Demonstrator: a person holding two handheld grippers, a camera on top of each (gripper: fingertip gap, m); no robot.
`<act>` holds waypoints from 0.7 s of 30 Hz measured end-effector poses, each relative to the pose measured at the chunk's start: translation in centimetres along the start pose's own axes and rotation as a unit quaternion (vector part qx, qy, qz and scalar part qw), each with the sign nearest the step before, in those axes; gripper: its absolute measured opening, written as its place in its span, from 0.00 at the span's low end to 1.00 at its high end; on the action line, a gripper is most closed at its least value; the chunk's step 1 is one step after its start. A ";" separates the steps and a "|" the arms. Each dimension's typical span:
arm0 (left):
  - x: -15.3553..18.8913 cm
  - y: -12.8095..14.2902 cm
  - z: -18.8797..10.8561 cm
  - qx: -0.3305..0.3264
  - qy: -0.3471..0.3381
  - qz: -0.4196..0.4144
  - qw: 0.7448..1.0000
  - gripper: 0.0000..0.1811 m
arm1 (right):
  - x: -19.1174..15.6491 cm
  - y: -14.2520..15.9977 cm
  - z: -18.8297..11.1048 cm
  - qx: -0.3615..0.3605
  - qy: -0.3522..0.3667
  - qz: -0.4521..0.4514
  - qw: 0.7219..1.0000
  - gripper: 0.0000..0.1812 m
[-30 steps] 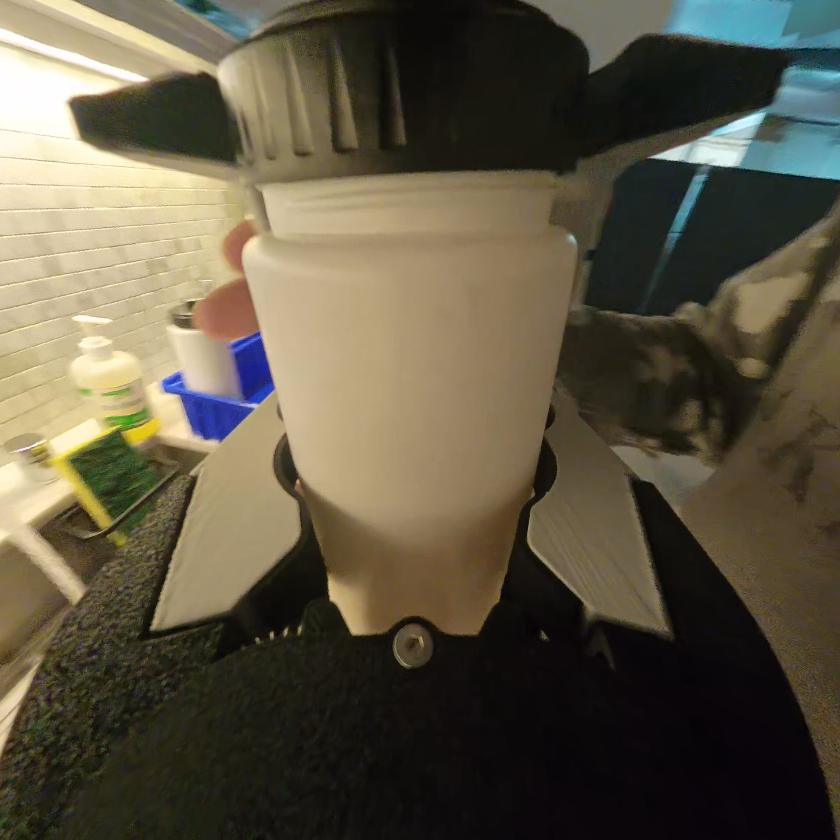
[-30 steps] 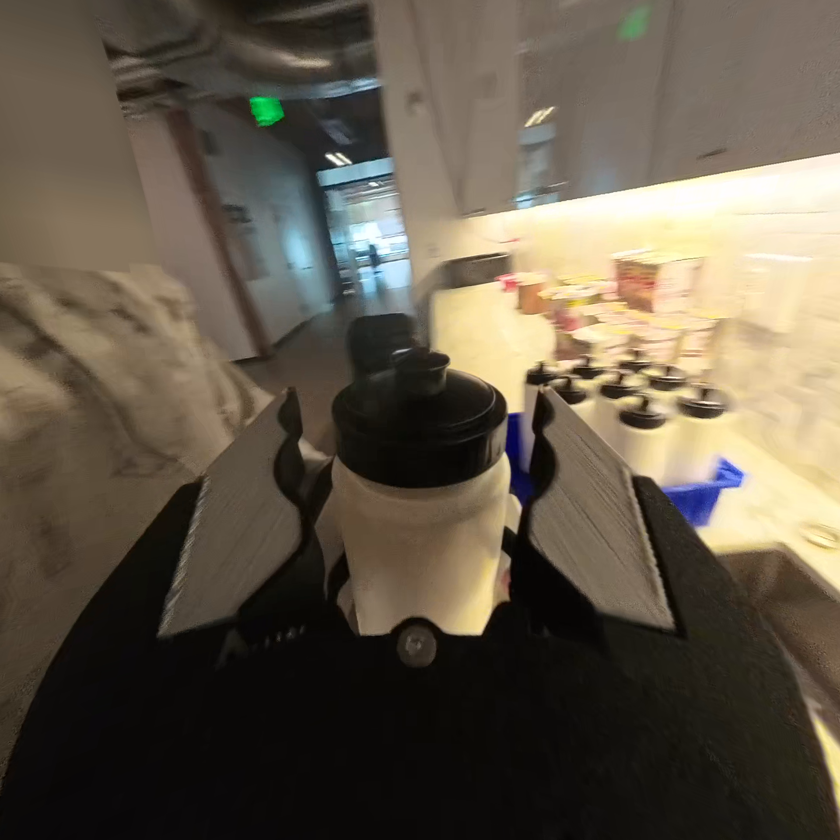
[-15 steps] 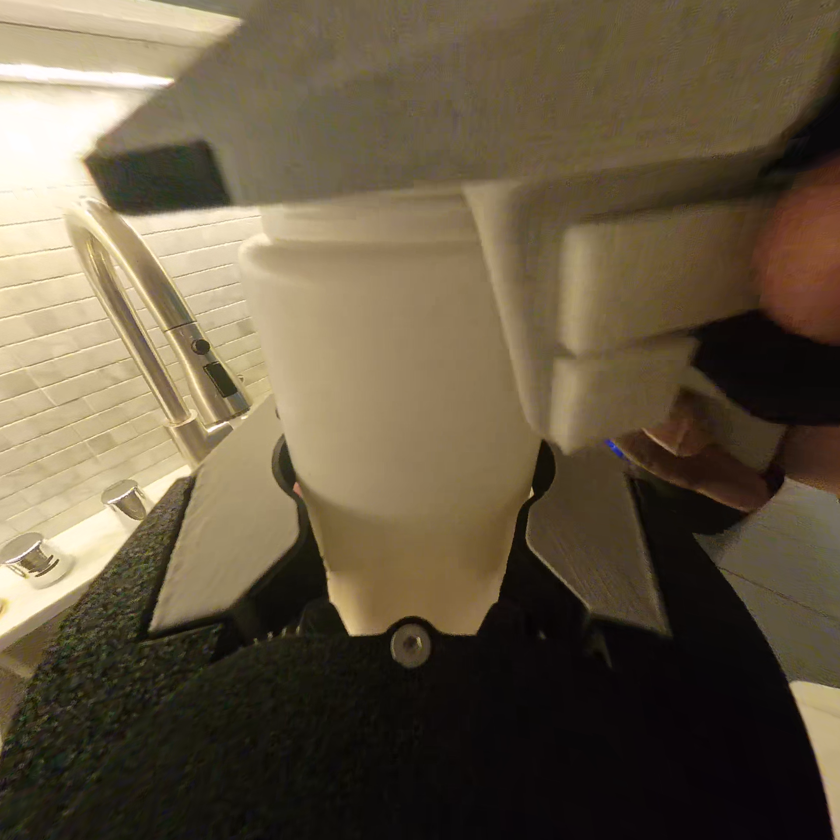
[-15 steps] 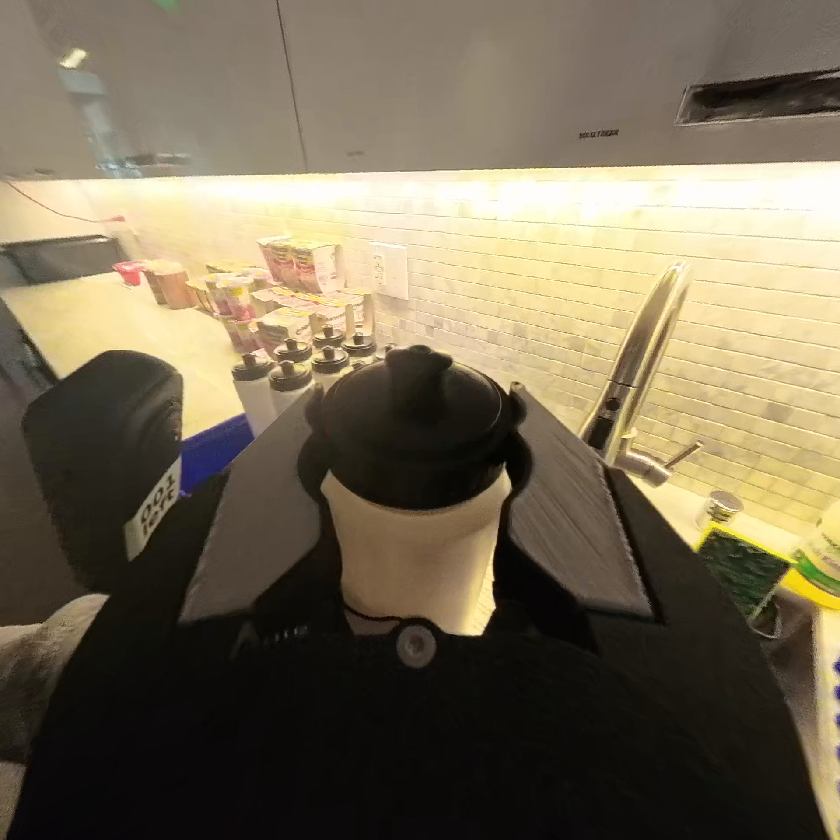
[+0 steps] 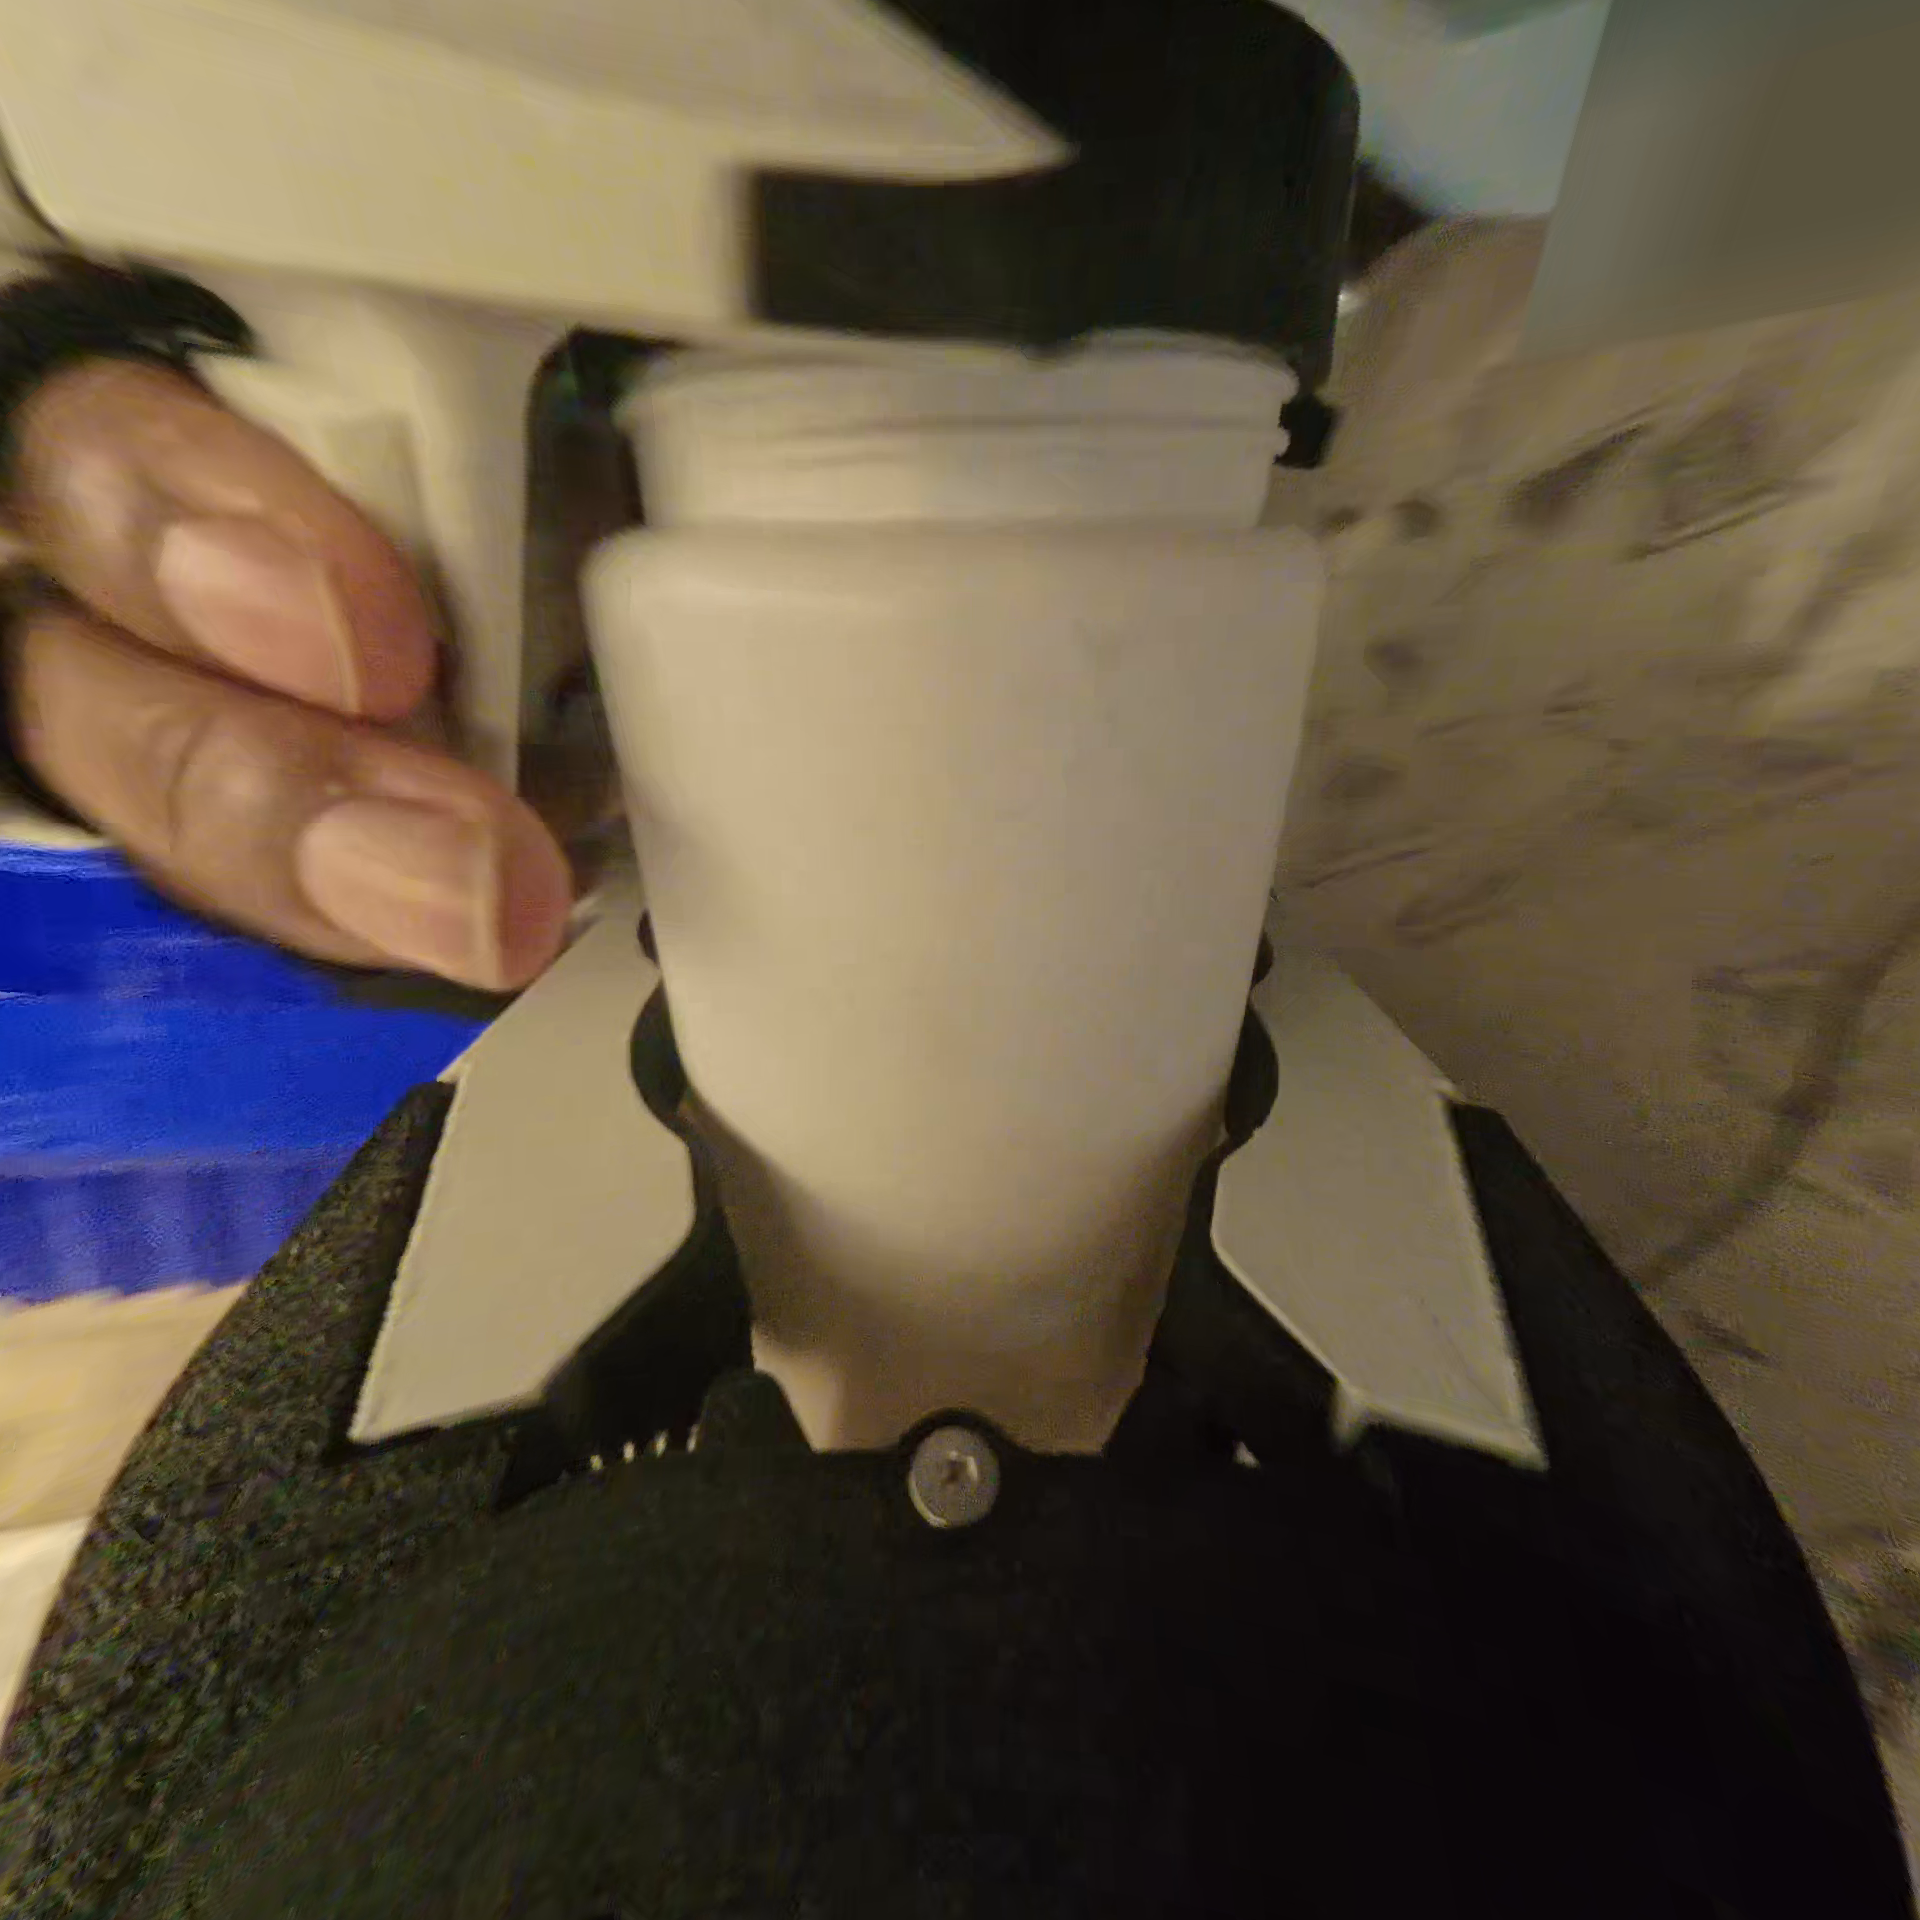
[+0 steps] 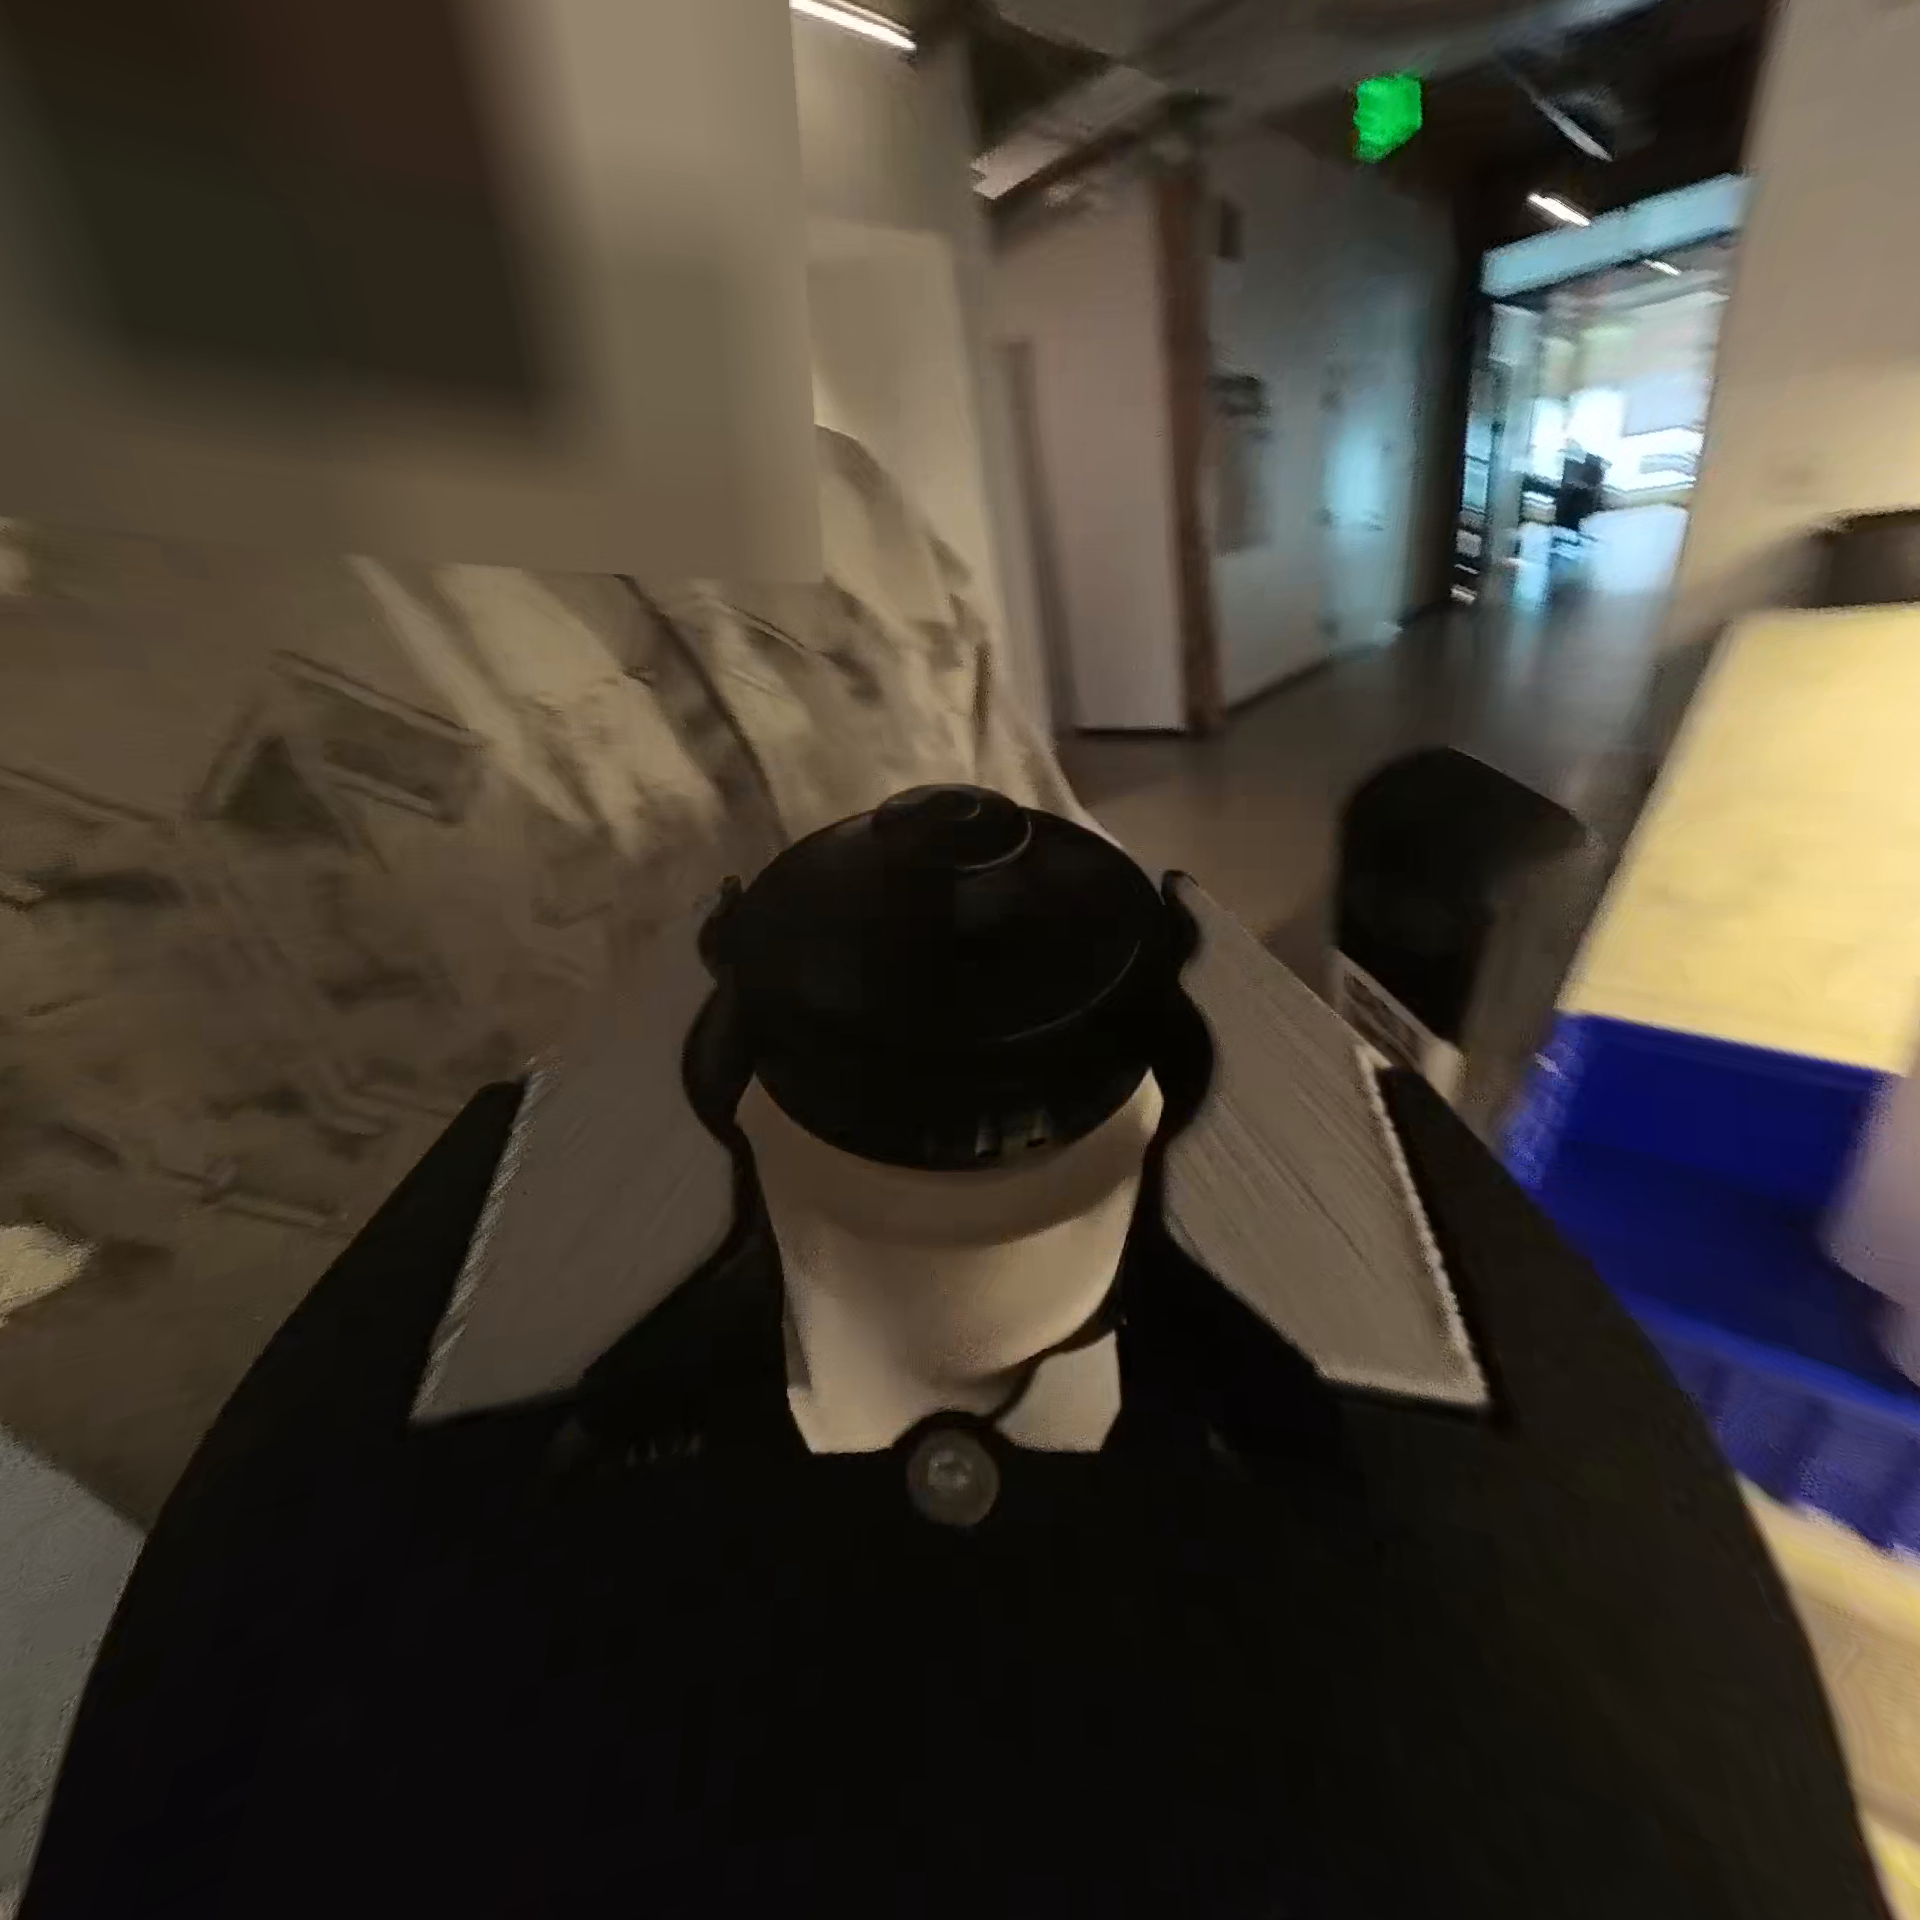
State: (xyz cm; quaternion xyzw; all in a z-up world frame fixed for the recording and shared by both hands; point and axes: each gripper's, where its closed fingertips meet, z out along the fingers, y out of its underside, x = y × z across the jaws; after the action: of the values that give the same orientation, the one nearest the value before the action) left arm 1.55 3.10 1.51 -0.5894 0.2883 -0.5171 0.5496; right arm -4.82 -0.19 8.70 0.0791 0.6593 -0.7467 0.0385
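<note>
My left gripper (image 5: 951, 997) is shut on the body of a white plastic bottle (image 5: 951, 831) and holds it upright. The bottle's black cap (image 5: 1049, 239) sits on top, with the white neck showing below it. My right gripper (image 6: 948, 935) is shut on that black cap (image 6: 951, 997) from the side, with the white bottle neck (image 6: 956, 1278) below. In the left wrist view the right gripper's pale body (image 5: 416, 156) and the hand holding it (image 5: 270, 727) are at the upper left. Both views are motion-blurred.
A blue bin (image 5: 156, 1091) stands on the counter at the left; it also shows in the right wrist view (image 6: 1683, 1195) beside the pale counter (image 6: 1766, 883). A person's patterned garment (image 6: 416, 831) is close behind. A corridor with a green lit sign (image 6: 1387, 116) lies beyond.
The right gripper has swung round on the cap, its view turning from the tiled wall and tap to the corridor. The left view has swung from the tap to the blue bin.
</note>
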 end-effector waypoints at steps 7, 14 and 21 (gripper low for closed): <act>3.3 -0.2 2.3 -0.011 0.176 -0.048 0.983 0.57 | -4.6 -4.0 -0.7 0.063 -0.176 -0.001 0.982 0.43; -3.6 -1.6 2.2 0.042 -0.050 0.009 0.998 0.58 | -2.2 -5.4 -4.6 0.075 0.062 -0.079 0.992 0.43; -13.5 2.7 -7.4 0.041 -0.458 0.043 0.887 0.58 | 2.2 3.7 -16.0 0.107 0.487 -0.027 0.867 0.43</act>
State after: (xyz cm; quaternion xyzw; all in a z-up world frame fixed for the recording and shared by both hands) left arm -8.73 12.16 -6.07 -0.7247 0.0082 -0.1775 0.6657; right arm -5.28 15.27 2.83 0.4184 0.5121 -0.6804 -0.3157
